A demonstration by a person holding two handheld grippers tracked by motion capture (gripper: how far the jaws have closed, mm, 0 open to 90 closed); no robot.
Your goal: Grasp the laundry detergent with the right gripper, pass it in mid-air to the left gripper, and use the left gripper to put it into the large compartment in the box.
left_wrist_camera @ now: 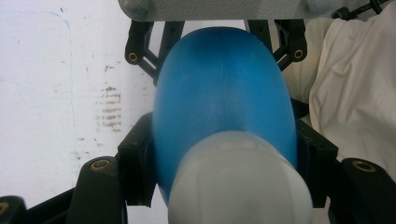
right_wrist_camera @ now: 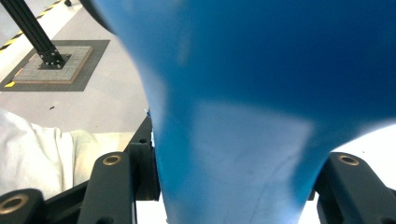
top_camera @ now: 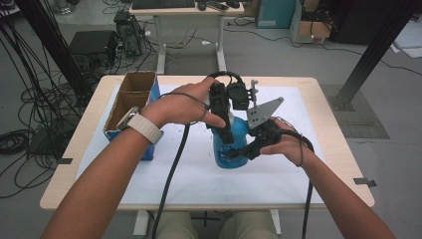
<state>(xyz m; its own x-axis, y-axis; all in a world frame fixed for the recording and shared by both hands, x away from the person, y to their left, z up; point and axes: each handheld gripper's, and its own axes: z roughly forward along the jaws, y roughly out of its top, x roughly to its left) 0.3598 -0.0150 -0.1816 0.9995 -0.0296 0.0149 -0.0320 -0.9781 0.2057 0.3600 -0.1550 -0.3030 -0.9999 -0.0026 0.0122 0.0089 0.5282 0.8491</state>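
**Blue bottle clamped at two points above the table**

I hold a gripper in each hand over the white-covered table (top_camera: 298,169). The blue bottle (top_camera: 230,144) stands upright near the middle of the table, between my two hands.

Left gripper (top_camera: 226,135): I have it coming down from above. In the left gripper view, its two black jaws sit against opposite sides of the bottle's upper body, just below the pale cap (left_wrist_camera: 240,179). The jaws are clenched on the bottle, one pressed to each flank. My left hand (top_camera: 186,107) rests on top of the tool, and a pale watch strap (top_camera: 144,127) is on that wrist.

Right gripper (top_camera: 239,153): I have it coming in from the side, low on the bottle. In the right gripper view, the blue body passes between the jaws, and both jaws touch it. This gripper also grasps the bottle. The grey three-cornered plate (top_camera: 263,113) stands up from it beside the bottle.

An open cardboard box (top_camera: 130,97) with two compartments stands at the table's left edge, well apart from the bottle. Brown marks (left_wrist_camera: 109,105) stain the white cover near the bottle's base.
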